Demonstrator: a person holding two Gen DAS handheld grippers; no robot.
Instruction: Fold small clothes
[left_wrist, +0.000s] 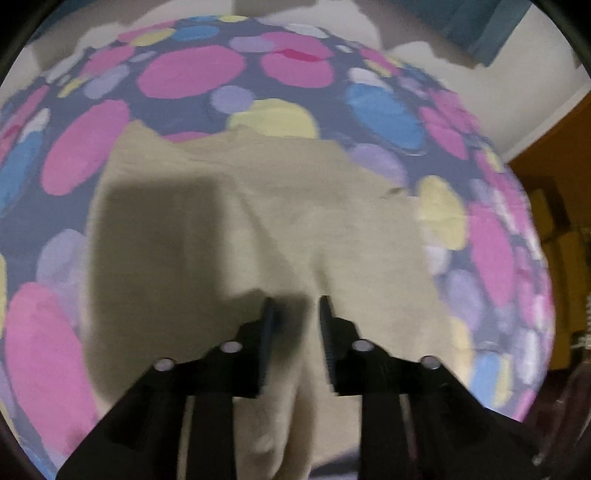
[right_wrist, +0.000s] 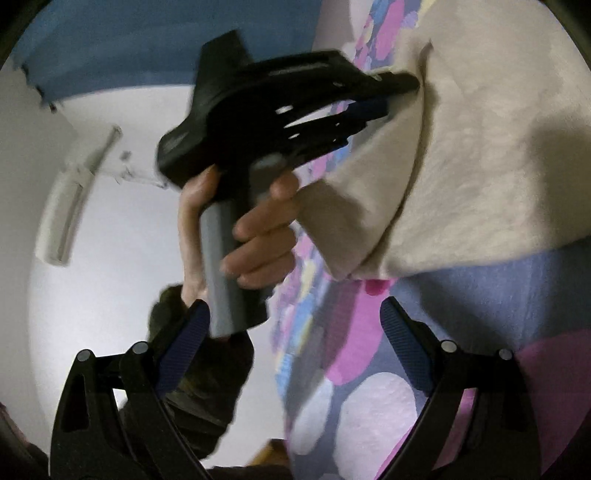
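1. Nearest my left lens, the left claw (left_wrist: 295, 306) points steeply down over the beige cloth (left_wrist: 258, 206) — its jaws stand a little apart, with cloth showing in the gap, and I cannot tell whether the pads press on it.
2. That cloth lies flat on the dotted sheet (left_wrist: 192, 70), with soft creases running up from the fingertips and a dark shadow of the tool on its left half.
3. Its far edge is ragged against the sheet; its right edge slants down toward the side of the bed, where little sheet is left.
4. Open sheet lies beyond the far edge and to the left — room to move there.
5. In the right view, my right claw (right_wrist: 295, 325) is spread wide and grasps nothing.
6. Ahead of it my left hand (right_wrist: 255, 221) grips the grey handle (right_wrist: 221, 277) of the left tool, whose tips reach the cloth's folded edge.
7. One corner of the cloth (right_wrist: 343, 273) ends just beyond my right fingertips, apart from them.
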